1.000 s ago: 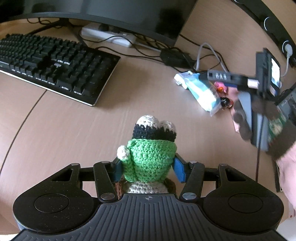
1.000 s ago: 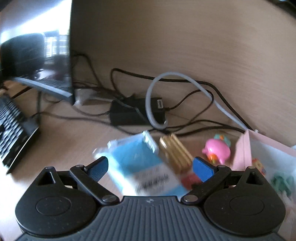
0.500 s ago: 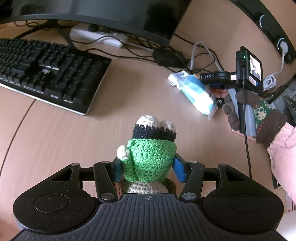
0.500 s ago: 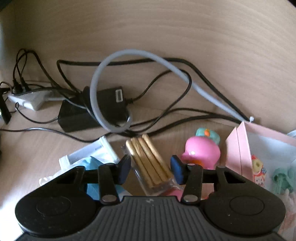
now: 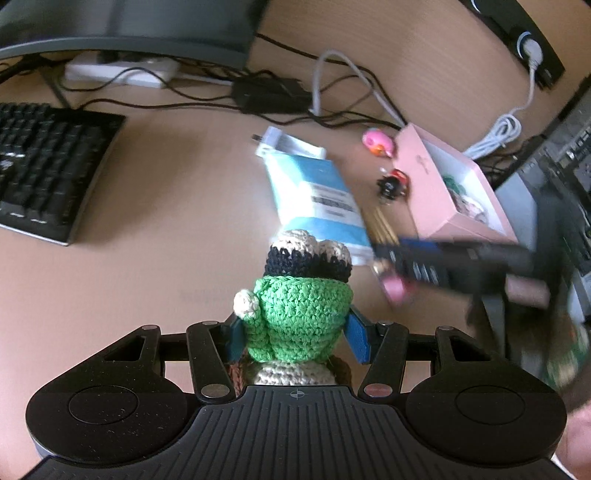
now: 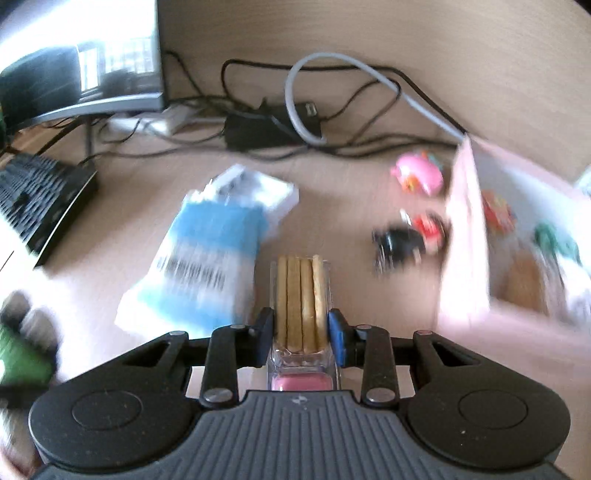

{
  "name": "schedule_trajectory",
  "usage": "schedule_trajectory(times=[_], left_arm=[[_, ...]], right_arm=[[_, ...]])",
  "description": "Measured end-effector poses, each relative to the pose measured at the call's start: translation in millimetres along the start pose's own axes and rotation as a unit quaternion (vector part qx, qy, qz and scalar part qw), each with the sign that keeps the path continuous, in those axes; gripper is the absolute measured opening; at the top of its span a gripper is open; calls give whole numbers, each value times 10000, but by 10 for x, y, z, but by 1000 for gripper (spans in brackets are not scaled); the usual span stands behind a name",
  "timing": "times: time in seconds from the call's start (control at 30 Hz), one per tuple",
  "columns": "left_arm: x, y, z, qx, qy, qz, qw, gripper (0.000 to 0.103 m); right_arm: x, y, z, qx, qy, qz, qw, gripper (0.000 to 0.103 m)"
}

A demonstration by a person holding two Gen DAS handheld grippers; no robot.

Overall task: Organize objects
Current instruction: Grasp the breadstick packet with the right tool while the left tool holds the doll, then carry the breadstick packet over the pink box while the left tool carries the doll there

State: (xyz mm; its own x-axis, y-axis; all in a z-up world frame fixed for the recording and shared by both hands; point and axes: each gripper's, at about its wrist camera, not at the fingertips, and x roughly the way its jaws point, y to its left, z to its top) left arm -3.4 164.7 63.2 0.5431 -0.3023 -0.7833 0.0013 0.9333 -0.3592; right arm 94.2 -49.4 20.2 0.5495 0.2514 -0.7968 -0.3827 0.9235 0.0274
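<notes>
Both grippers loaded, pink box ahead-right

The right gripper (image 6: 300,334), jaws just closed, pinches the clear biscuit pack (image 6: 300,301); the left gripper (image 5: 295,334) clamps the crocheted doll (image 5: 299,317). Carry each level over the pink box (image 6: 469,236), then release low inside.

A light wooden desk (image 5: 155,229) filled the scene. A black keyboard (image 5: 44,170) lay at left, a dark monitor (image 5: 129,26) stood far left, and tangled cables (image 6: 332,122) ran along the far edge.
</notes>
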Motion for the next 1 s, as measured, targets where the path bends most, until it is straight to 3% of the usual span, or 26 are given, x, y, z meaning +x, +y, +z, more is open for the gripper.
schedule_trajectory(times=[0.33,0.5,0.57,0.8,0.93,1.0], left_arm=[[173,-471,-73,316,221,-136,9992,59],[268,-670,-111,465,283,-164,9984,59],[275,-728,-129,504,305,-185,9981,59],[320,-821,-157,537,385,-185,9976,59],[297,-846,-172,538,354,-165,9978,59],[298,-851,-181,527,360,-152,9978,59]], right_arm=[[-519,-452,-621,80,-131,-683,9975,31],[-658,-613,-790,411,-151,-528,9976,32],[-694,-611,-852,490,-162,-438,9977,37],[-752,-511,-985,274,-181,-296,9990,42],[-839,-582,-1057,73,-299,-651,9974,57],[-899,-663,-1082,128,-347,-640,9973,57]])
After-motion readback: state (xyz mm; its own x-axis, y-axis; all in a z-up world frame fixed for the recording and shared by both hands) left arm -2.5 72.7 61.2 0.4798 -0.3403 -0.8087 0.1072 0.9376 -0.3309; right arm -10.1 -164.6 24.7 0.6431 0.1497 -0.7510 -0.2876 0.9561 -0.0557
